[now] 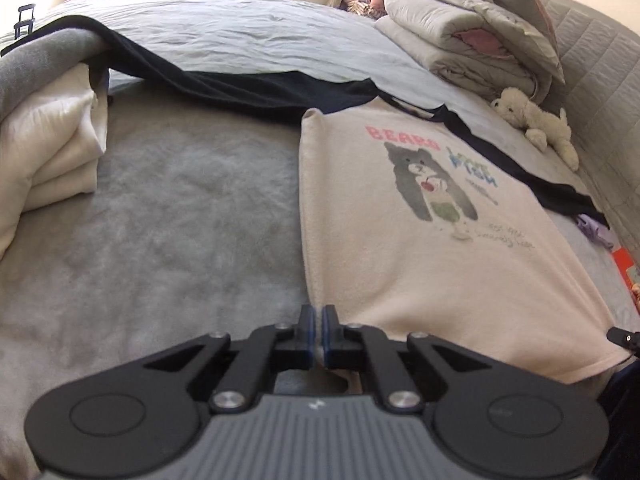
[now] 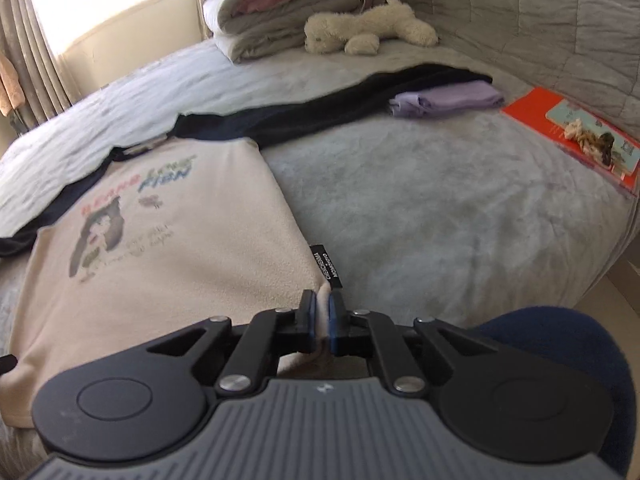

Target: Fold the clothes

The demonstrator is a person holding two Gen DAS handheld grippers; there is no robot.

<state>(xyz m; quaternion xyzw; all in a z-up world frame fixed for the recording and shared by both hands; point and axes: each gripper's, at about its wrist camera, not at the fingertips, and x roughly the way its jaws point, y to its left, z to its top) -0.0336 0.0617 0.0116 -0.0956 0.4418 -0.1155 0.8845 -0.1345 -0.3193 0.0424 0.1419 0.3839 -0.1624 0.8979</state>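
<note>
Right wrist, gripper (image 2: pixel 322 307) pinching fleecy shirt (image 2: pixel 168 256)

shirt (image 2: pixel 168 264) print blurred, orange book (image 2: pixel 576 140) cut off at edge

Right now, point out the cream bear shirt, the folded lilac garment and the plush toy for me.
cream bear shirt (image 1: pixel 400 260), left wrist view, on plain fabric below the print.
folded lilac garment (image 2: pixel 452 100), right wrist view, on its top face.
plush toy (image 2: pixel 368 26), right wrist view, on its body.
</note>
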